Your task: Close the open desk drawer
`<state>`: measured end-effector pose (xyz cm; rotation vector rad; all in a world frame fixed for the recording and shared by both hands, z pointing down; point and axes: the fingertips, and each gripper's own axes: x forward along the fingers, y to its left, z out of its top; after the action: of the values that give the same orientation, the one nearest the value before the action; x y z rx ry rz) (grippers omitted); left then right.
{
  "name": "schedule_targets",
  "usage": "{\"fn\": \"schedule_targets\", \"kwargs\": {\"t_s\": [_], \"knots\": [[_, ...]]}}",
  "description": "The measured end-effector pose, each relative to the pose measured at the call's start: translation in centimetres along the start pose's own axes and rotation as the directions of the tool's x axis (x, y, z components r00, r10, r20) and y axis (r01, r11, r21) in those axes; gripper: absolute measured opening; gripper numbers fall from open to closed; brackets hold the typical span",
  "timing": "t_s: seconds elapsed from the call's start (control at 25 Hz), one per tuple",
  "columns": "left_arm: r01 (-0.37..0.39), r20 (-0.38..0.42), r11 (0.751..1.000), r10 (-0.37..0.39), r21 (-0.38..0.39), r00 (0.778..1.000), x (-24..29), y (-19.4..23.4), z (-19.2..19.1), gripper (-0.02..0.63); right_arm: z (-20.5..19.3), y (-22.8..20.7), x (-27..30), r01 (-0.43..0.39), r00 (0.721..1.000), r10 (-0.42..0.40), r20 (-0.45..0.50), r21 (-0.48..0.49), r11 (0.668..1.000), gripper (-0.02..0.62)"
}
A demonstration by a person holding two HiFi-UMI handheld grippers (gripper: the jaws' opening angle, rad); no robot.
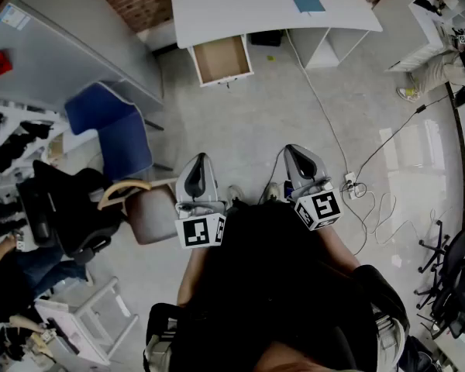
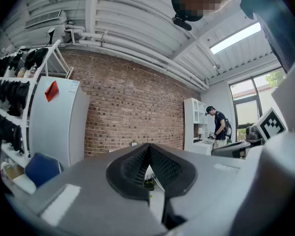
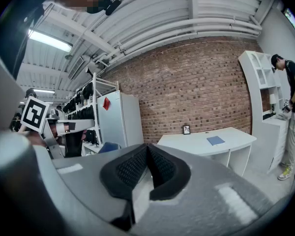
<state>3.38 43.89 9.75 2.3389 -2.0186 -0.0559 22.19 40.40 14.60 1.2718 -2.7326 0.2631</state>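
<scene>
A white desk (image 1: pixel 240 10) stands at the far side of the floor in the head view. Its drawer (image 1: pixel 222 59) is pulled out toward me, showing a bare wooden bottom. My left gripper (image 1: pixel 200 160) and right gripper (image 1: pixel 295 151) are held side by side well short of the drawer, both pointing toward the desk. Both are shut with nothing between their pads. The left gripper view shows its jaws (image 2: pixel 149 149) closed in front of a brick wall. In the right gripper view the closed jaws (image 3: pixel 148 149) sit below the desk (image 3: pixel 201 145).
A blue notebook (image 1: pixel 305 0) lies on the desk. A blue chair (image 1: pixel 112 126), a grey cabinet (image 1: pixel 62 53) and a brown stool (image 1: pixel 151 214) stand at left. A cable (image 1: pixel 319 103) runs to a power strip (image 1: pixel 350 184). A person (image 1: pixel 446 68) stands far right.
</scene>
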Motion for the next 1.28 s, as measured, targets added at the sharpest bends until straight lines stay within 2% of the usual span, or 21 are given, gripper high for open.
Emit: {"fn": "schedule_targets", "kwargs": {"t_s": [0.28, 0.48, 0.52, 0.56, 0.6, 0.64, 1.04, 1.28], "knots": [[-0.018, 0.008, 1.000, 0.018, 0.003, 1.000, -0.2, 0.0, 0.2, 0.012, 0.1, 0.1, 0.0, -0.018, 1.000, 0.018, -0.001, 0.001, 1.000, 0.002], [-0.025, 0.007, 1.000, 0.025, 0.003, 1.000, -0.3, 0.4, 0.2, 0.011, 0.9, 0.1, 0.5, -0.026, 0.999, 0.026, 0.033, 0.009, 1.000, 0.011], [-0.024, 0.007, 1.000, 0.025, -0.001, 1.000, -0.3, 0.5, 0.1, 0.010, 0.8, 0.2, 0.8, -0.035, 0.999, 0.034, 0.029, 0.010, 0.999, 0.112], [-0.025, 0.006, 1.000, 0.025, -0.009, 1.000, -0.3, 0.6, 0.1, 0.113, 0.8, 0.3, 1.0, -0.040, 0.999, 0.040, 0.020, 0.008, 0.999, 0.188], [-0.025, 0.005, 1.000, 0.025, -0.015, 1.000, -0.3, 0.7, 0.1, 0.178, 0.7, 0.4, 1.2, -0.042, 0.999, 0.042, 0.013, 0.004, 0.999, 0.190], [-0.025, 0.005, 1.000, 0.025, -0.018, 1.000, -0.3, 0.8, 0.1, 0.184, 0.6, 0.4, 1.3, -0.041, 0.999, 0.041, 0.008, 0.000, 0.999, 0.190], [-0.021, 0.016, 1.000, 0.022, -0.016, 1.000, -1.1, 2.5, -0.1, 0.166, 0.0, 1.8, 2.4, -0.047, 0.999, 0.047, 0.003, 0.005, 0.999, 0.189], [0.000, 0.019, 1.000, 0.000, -0.010, 1.000, -1.3, 5.0, -0.6, 0.164, -0.4, 3.2, 4.1, -0.026, 1.000, 0.026, -0.004, 0.007, 1.000, 0.183]]}}
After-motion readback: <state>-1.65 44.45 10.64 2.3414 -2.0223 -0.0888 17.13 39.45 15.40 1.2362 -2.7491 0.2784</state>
